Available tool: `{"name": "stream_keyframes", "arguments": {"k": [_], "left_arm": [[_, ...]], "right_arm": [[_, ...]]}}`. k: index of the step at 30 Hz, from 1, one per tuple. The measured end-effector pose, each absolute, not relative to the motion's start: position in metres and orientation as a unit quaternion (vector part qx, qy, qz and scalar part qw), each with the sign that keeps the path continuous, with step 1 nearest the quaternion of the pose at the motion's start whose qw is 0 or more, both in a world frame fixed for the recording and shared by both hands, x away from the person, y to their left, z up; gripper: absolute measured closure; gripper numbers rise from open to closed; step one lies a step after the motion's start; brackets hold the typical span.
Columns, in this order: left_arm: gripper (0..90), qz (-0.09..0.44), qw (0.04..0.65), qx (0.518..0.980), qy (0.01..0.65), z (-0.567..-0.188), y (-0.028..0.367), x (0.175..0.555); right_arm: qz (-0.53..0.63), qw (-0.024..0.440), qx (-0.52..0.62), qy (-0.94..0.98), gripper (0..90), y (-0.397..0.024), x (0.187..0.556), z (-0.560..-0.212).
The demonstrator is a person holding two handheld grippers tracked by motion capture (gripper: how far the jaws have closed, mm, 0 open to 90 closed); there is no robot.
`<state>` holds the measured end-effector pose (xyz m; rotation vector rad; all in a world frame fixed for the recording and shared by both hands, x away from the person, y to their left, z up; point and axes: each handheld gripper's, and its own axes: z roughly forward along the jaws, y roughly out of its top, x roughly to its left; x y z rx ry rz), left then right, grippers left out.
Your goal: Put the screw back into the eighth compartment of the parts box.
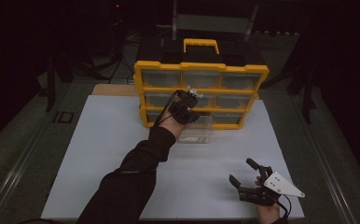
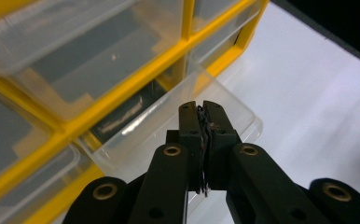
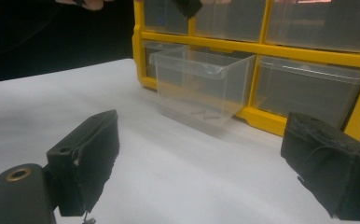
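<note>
Clear plastic drawer [image 1: 197,130], pulled out of yellow organizer [image 1: 201,70] bottom row at frame centre; left gripper [image 1: 183,108] above it, jaws closed, empty; right gripper [image 1: 246,173] lower right, jaws wide, empty

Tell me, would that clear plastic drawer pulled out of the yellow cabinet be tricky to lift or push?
The drawer looks thin-walled and see-through, so it is probably light and fairly stiff, though it may flex if squeezed. Its glossy walls could be slippery for the padded jaws. It looks nearly empty and sits half out of the cabinet, so a sideways push might jam or tilt it.
</note>
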<state>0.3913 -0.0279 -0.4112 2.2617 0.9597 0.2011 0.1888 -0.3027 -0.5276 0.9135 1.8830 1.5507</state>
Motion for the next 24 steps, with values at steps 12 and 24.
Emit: {"name": "stream_keyframes", "arguments": {"k": [12,24], "left_arm": [[86.9,0.05,0.304,0.87,0.385,-0.437,-0.031,0.4],[86.8,0.031,0.279,0.878,0.389,-0.454,-0.038,0.406]], "right_arm": [[0.574,0.265,0.338,0.697,11.6,-0.303,0.189,-0.528],[0.575,0.265,0.339,0.696,11.6,-0.304,0.189,-0.527]]}}
